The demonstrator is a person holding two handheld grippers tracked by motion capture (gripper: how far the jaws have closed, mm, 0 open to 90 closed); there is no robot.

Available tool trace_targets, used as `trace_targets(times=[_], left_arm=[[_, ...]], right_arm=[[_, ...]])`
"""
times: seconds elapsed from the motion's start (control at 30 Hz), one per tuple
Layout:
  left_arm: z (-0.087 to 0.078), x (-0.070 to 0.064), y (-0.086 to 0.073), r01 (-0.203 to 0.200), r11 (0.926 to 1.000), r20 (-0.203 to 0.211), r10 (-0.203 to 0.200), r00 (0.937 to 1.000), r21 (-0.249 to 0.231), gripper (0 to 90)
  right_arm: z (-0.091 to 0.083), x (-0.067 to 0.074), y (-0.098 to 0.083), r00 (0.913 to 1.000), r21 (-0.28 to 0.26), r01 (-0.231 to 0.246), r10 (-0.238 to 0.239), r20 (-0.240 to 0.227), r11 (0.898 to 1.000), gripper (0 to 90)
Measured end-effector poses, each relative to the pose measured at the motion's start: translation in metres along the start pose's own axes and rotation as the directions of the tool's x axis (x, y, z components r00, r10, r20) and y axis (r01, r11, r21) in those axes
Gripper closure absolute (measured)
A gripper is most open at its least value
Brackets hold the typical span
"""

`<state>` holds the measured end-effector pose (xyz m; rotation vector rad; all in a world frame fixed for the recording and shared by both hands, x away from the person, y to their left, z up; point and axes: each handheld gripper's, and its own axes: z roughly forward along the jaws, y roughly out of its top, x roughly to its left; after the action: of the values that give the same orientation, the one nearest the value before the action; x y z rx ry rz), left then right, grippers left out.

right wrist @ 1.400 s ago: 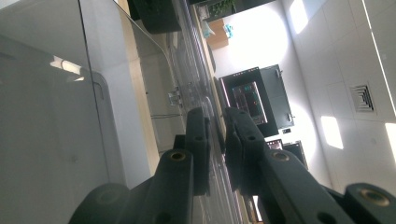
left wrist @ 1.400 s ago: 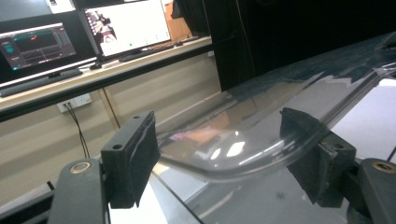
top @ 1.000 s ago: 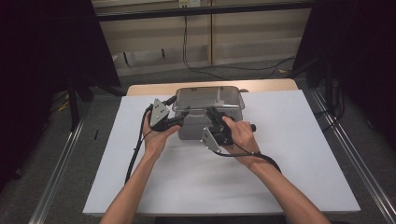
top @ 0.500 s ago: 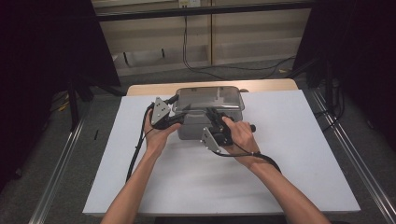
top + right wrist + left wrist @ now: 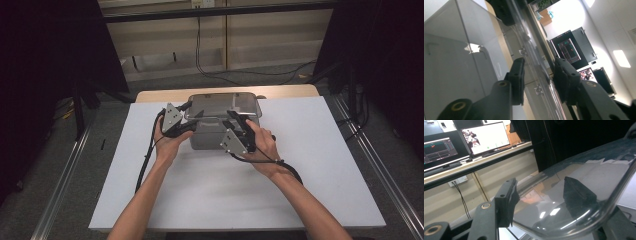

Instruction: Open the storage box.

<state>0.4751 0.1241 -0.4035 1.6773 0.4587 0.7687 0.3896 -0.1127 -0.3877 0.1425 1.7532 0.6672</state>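
Observation:
A grey metal box (image 5: 207,139) stands at the back middle of the white table (image 5: 310,165), covered by a clear lid (image 5: 220,104). My left gripper (image 5: 191,125) is at the lid's left front corner. In the left gripper view its jaws straddle the lid's curved rim (image 5: 574,225); one jaw shows through the plastic, and the gripper (image 5: 539,195) is shut on that rim. My right gripper (image 5: 234,118) reaches over the box's front right. Its jaws are closed on the lid's edge (image 5: 536,62), with the gripper (image 5: 537,75) pointing along it.
The white table spreads wide in front of the box and to both sides. Cables trail from both grippers across it. A wooden strip (image 5: 150,96) and a shelf with cables (image 5: 200,55) lie behind. Metal rails (image 5: 65,175) run along both sides.
Both hands and grippers hold almost the same places on the lid. The box has not moved.

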Motion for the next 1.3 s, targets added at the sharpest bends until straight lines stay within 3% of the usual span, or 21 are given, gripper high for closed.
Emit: trace_targets(times=[0.13, 0.23, 0.37, 0.5, 0.53, 0.7, 0.8, 1.0, 1.1, 1.13, 1.3], left_arm=[[-0.001, 0.002, 0.001, 0.0, 1.0, -0.002, 0.0, 1.0, 0.002, 45.3], [0.0, 0.002, 0.001, 0.006, 1.0, -0.001, -0.006, 1.0, -0.002, 45.6], [-0.001, 0.003, 0.001, 0.005, 1.0, 0.004, -0.005, 1.0, 0.0, 46.3], [-0.001, 0.004, 0.002, -0.004, 1.0, 0.009, 0.004, 1.0, 0.003, 47.1], [-0.001, 0.004, 0.003, 0.001, 1.0, 0.009, -0.001, 1.0, -0.001, 47.6], [-0.002, 0.006, 0.004, -0.004, 1.0, 0.012, 0.004, 0.9999, 0.003, 49.4], [-0.003, 0.006, 0.005, -0.009, 1.0, 0.013, 0.009, 0.9999, 0.003, 49.8], [-0.002, 0.008, 0.006, -0.002, 1.0, 0.011, 0.002, 0.9999, -0.003, 50.3], [-0.002, 0.008, 0.007, 0.0, 1.0, 0.008, 0.0, 1.0, -0.003, 50.4], [-0.002, 0.008, 0.007, 0.004, 1.0, 0.008, -0.004, 1.0, -0.003, 50.3], [-0.002, 0.009, 0.008, 0.014, 0.9999, 0.004, -0.014, 0.9999, -0.008, 50.3]], right_arm=[[-0.002, -0.01, -0.005, 0.997, -0.018, -0.077, 0.077, 0.005, 0.997, 50.7], [-0.003, -0.017, -0.011, 0.9871, -0.021, -0.159, 0.159, -0.018, 0.987, 45.3], [-0.002, -0.022, -0.025, 0.9667, -0.025, -0.253, 0.252, -0.046, 0.967, 43.3], [-0.002, -0.03, -0.037, 0.9365, -0.03, -0.347, 0.345, -0.062, 0.937, 42.0], [-0.002, -0.032, -0.039, 0.9256, -0.032, -0.375, 0.372, -0.069, 0.927, 41.5], [-0.002, -0.041, -0.051, 0.8871, -0.035, -0.457, 0.452, -0.091, 0.889, 39.7], [-0.003, -0.044, -0.058, 0.8659, -0.033, -0.495, 0.49, -0.099, 0.868, 38.0], [-0.004, -0.049, -0.069, 0.8407, -0.039, -0.537, 0.531, -0.108, 0.843, 35.4], [-0.004, -0.053, -0.076, 0.8139, -0.049, -0.577, 0.568, -0.121, 0.815, 35.9], [-0.004, -0.053, -0.077, 0.8089, -0.047, -0.583, 0.574, -0.126, 0.811, 36.1], [-0.001, -0.053, -0.083, 0.8006, -0.046, -0.594, 0.585, -0.128, 0.803, 38.2]])
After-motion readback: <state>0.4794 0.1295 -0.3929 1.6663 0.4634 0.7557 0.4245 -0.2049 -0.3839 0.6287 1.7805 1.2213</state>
